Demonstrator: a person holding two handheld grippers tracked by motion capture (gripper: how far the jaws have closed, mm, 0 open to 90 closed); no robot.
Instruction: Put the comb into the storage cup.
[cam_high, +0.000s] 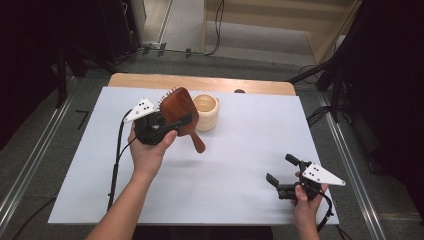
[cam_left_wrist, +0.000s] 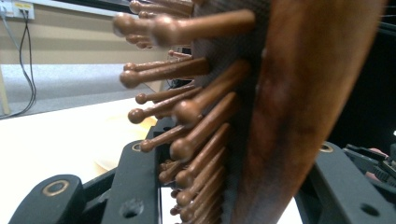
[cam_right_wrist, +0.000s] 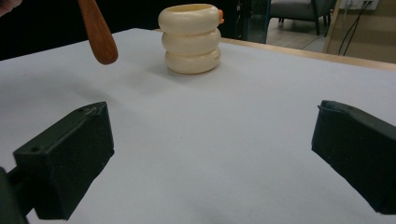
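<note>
From the high view, the left gripper (cam_high: 167, 125) clamps a wooden hairbrush (cam_high: 181, 114) by its head, held above the white table (cam_high: 235, 165) at far left — handle slanting down toward the near side, just beside a cream cup (cam_high: 206, 112). The right gripper (cam_high: 281, 170) sits near right, jaws wide with nothing between them.

In the left gripper view, the 2 jaws press the hairbrush (cam_left_wrist: 289, 107) across bristles and back.

In the right gripper view, the jaws stand wide apart over bare table (cam_right_wrist: 224, 140) — the cup (cam_right_wrist: 190, 38) far off, the brush handle (cam_right_wrist: 97, 32) hanging to its left.
</note>
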